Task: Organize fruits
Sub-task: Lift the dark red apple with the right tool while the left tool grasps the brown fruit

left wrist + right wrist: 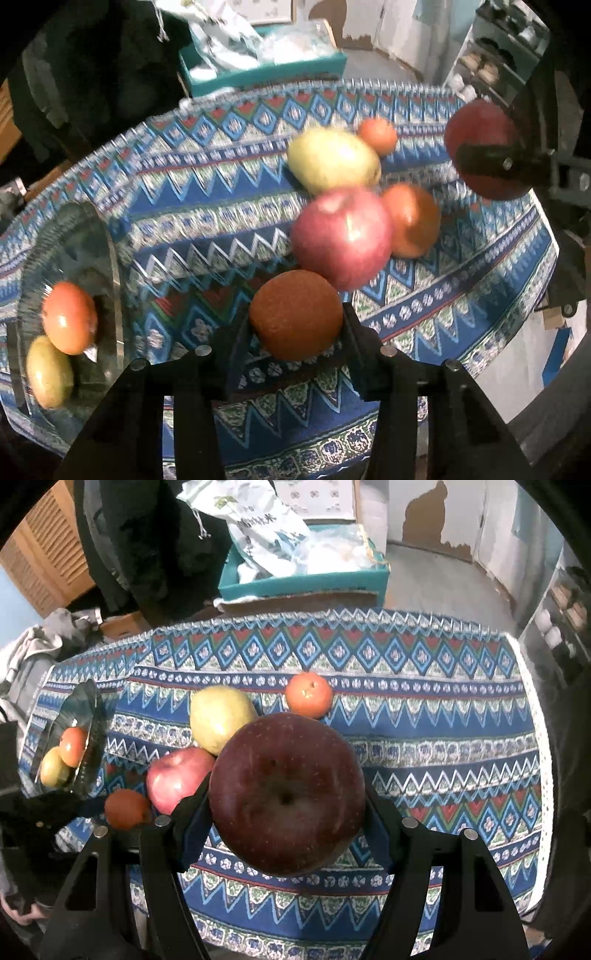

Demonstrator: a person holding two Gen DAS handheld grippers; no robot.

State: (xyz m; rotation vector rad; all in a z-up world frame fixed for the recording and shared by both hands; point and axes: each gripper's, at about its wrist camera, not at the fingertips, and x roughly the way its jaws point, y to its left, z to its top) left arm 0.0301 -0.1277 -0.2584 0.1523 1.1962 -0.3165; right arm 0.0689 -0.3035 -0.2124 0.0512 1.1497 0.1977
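Note:
My left gripper (pixel 294 318) is shut on an orange (pixel 295 306), just above the patterned tablecloth (pixel 184 192). Behind the orange lie a pink-red apple (pixel 341 236), another orange (pixel 412 219), a yellow-green pear (pixel 332 158) and a small tangerine (pixel 377 134). My right gripper (pixel 286 801) is shut on a large dark red apple (pixel 286 794), held above the cloth. At the left stands a glass plate (pixel 88 229) that holds a red-orange fruit (pixel 70 317) and a greenish fruit (pixel 50 371).
A teal box (pixel 303 579) full of bags stands beyond the table's far edge. Dark clothing (pixel 155 535) hangs at the back left. A shelf (pixel 565 620) is at the right. The cloth's right half (pixel 443 738) is bare.

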